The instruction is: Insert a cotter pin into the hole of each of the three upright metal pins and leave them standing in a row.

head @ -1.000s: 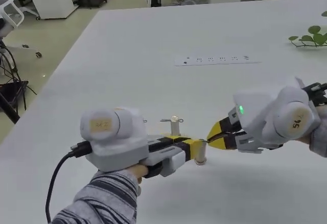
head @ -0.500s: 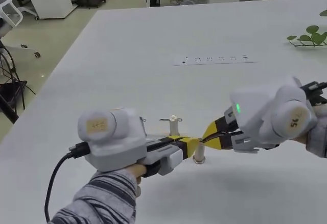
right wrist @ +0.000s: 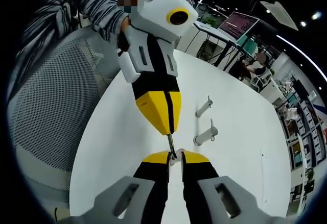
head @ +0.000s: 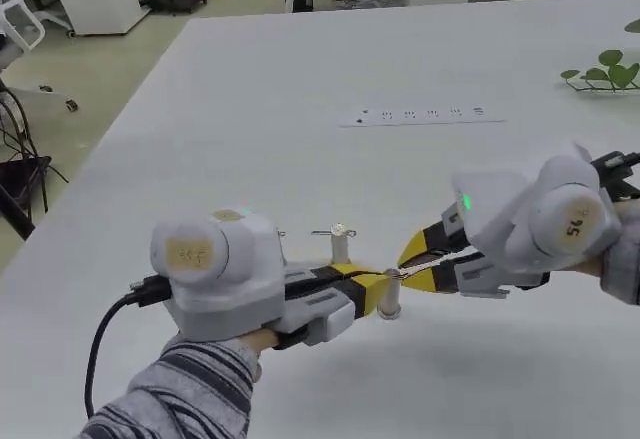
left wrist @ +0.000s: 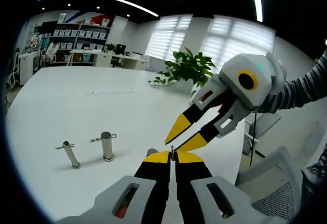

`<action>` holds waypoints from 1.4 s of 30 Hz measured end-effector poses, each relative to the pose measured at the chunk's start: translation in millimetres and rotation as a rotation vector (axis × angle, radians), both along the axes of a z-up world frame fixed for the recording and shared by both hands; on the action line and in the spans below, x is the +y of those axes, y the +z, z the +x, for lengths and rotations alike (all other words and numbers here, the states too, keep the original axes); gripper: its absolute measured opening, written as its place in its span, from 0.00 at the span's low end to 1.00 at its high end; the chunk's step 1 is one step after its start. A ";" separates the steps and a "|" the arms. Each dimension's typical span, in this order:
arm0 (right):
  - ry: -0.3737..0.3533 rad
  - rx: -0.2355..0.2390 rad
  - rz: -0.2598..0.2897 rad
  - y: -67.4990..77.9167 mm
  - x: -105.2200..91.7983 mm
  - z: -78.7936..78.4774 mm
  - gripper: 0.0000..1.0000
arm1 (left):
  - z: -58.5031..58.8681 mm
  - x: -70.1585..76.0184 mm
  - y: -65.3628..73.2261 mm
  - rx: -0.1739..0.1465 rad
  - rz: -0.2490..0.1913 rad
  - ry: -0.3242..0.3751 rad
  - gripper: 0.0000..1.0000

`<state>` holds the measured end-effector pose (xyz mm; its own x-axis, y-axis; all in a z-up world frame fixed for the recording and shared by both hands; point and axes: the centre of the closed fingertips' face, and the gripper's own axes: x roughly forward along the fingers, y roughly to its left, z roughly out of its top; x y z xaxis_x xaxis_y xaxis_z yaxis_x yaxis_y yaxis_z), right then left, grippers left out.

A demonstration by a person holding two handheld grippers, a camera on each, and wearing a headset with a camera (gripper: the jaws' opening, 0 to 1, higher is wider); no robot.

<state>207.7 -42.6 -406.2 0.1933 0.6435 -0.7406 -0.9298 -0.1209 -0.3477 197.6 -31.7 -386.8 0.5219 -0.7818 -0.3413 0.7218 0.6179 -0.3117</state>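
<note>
Writing: "75" on right claw [head: 403, 271]; left claw [left wrist: 173, 155] sticker [head: 190, 252] blurred.
Left claw: pinching cotter pin [right wrist: 171, 142].
Right claw: grip unclear.
Metal pin [head: 389, 306]: 6 o'clock of tips, top hidden.

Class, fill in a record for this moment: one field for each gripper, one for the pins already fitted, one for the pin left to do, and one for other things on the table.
left gripper: shut on one end of a thin cotter pin
right gripper: shut on its other end, tips almost meeting the left's
fitted pins: nearer pin and farther pin, both upright, each with a cotter pin through its top
third pin: upright beneath the meeting tips, top hidden
elsewhere: power strip, plant
</note>
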 end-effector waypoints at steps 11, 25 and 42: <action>0.020 0.060 -0.003 -3.0 1.1 -13.0 0.00 | -11.4 0.4 0.7 -0.082 0.075 -0.114 0.00; -0.026 0.031 -0.046 -8.1 -4.7 -6.9 0.00 | -6.1 0.8 -5.4 -0.131 0.157 -0.067 0.08; -0.114 0.055 -0.048 -26.4 -23.0 6.6 0.00 | 14.4 -10.9 -24.0 -0.145 0.192 0.000 0.21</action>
<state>214.3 -65.6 -432.6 0.2215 0.5836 -0.7812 -0.9559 -0.0284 -0.2922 211.9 -42.7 -410.8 0.5760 -0.7098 -0.4054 0.7505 0.6558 -0.0819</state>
